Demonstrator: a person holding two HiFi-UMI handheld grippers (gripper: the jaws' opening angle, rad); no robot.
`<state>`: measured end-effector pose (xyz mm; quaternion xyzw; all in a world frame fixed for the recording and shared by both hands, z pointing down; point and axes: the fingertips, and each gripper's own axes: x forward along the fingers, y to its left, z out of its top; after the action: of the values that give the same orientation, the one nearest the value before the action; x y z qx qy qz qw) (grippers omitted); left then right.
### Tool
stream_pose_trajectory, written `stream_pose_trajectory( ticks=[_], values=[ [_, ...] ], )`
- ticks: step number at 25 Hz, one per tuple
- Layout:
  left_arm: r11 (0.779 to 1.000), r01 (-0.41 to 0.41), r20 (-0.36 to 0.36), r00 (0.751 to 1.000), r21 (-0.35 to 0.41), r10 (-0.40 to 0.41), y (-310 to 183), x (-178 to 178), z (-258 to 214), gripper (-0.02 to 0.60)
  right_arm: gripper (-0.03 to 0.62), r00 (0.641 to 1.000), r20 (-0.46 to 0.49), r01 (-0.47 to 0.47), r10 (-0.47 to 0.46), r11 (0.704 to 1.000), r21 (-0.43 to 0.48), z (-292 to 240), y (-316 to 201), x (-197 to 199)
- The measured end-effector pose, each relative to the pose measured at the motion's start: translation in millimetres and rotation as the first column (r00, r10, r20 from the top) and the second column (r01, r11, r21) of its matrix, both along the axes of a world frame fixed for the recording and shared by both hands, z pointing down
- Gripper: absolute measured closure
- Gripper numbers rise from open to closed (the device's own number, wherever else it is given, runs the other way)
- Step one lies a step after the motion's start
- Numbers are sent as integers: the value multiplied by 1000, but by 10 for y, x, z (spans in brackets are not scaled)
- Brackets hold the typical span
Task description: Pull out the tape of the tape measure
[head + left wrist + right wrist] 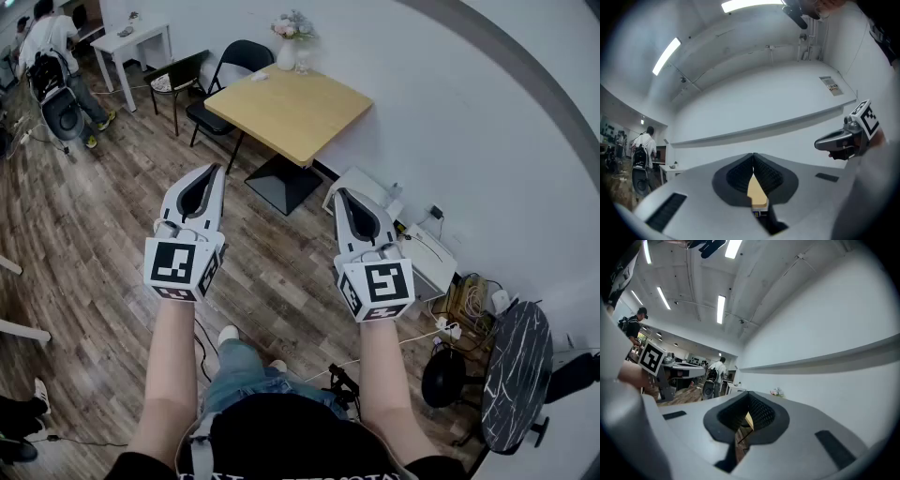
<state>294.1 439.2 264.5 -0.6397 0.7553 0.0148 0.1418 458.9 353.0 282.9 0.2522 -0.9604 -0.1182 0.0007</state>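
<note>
No tape measure shows in any view. In the head view both grippers are held up side by side over the wood floor, pointing toward a yellow wooden table (291, 108). My left gripper (214, 171) is shut with nothing between its jaws, and my right gripper (339, 193) is shut and empty too. Along the left gripper (752, 155) the closed pads meet in a line, with the table top showing past them and the right gripper (818, 144) off to the right. The right gripper (749, 395) looks the same, with the left gripper (704, 373) to its left.
A vase of flowers (289, 45) and a small white item (258, 78) sit on the table. Black folding chairs (223, 73) stand beside it. A white table (137, 41) and a person (52, 42) are at the back left. White boxes (424, 259), cables (450, 328) and a dark round top (516, 375) lie at the right.
</note>
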Motion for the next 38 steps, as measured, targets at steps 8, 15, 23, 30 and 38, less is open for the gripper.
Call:
stream_pose_trajectory(
  ticks=[8,15,23,30,38],
  values=[
    [1000,18,2,1000,7,-18,89,210,53,569,579,1000,5,4,-4,1000,7,40,2,261],
    [1000,-29,-69,997,-9,28,-29,104,131,487,564,998,51,-23,24,999,-33,70,-203,182],
    [999,-28,-172,985,-22,24,-432,-452,229,191,275,1000,20,16,-14,995,-100,144,-592,-276],
    [999,-8,-161,987,-37,2,-986,-1150,275,107,275,1000,14,16,-15,997,-70,70,-1130,-923],
    [1000,16,-167,986,-26,-20,-1593,-2103,216,107,275,1000,-25,-9,7,998,-55,48,-1789,-1779]
  ],
)
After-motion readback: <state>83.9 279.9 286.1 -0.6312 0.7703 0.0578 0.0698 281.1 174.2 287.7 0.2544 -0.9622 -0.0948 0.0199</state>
